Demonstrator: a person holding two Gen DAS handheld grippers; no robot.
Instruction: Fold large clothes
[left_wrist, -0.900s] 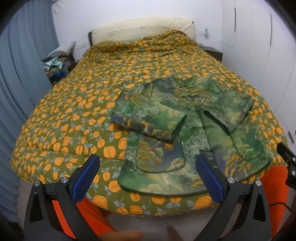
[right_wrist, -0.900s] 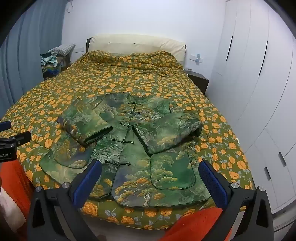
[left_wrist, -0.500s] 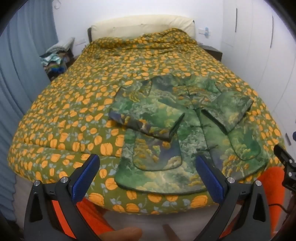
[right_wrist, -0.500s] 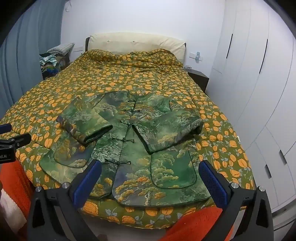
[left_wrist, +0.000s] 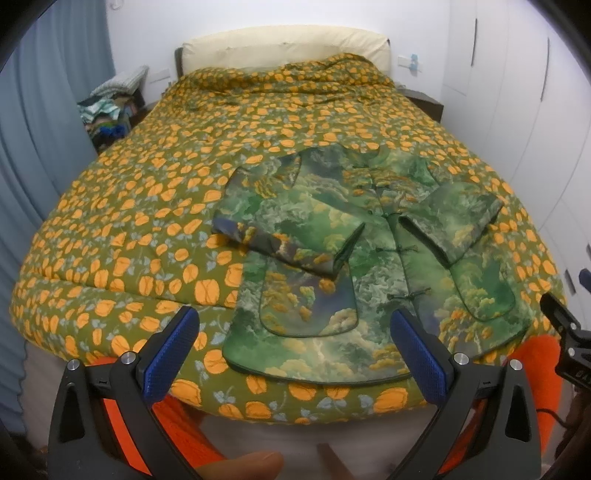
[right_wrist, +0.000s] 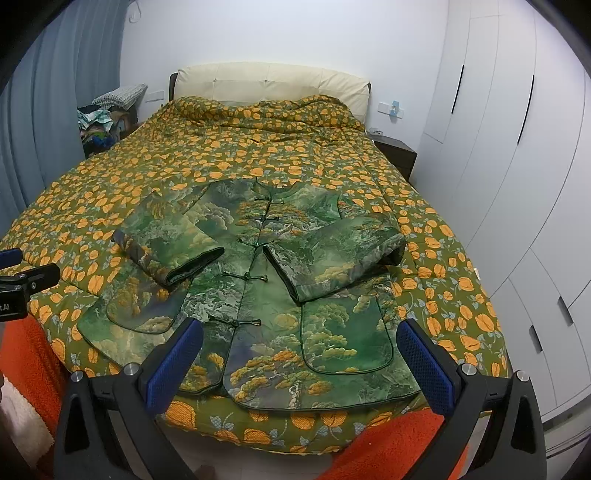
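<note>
A green landscape-print jacket (left_wrist: 369, 258) lies flat, front up, at the foot of the bed, hem toward me. Both sleeves are folded in across its chest. It also shows in the right wrist view (right_wrist: 258, 288). My left gripper (left_wrist: 295, 354) is open and empty, held off the foot of the bed before the jacket's left hem. My right gripper (right_wrist: 299, 358) is open and empty, before the right half of the hem. Neither touches the cloth.
The bed has an olive quilt with orange fruit print (left_wrist: 147, 184) and a cream headboard (right_wrist: 269, 81). A pile of clothes (right_wrist: 103, 118) sits at the far left. White wardrobes (right_wrist: 517, 147) line the right side. Orange cloth (right_wrist: 388, 443) is below the bed edge.
Both grippers have drawn back and risen slightly from the bed; the jacket sits a little further away in view. It has not moved on the quilt. Both grippers stay open.
</note>
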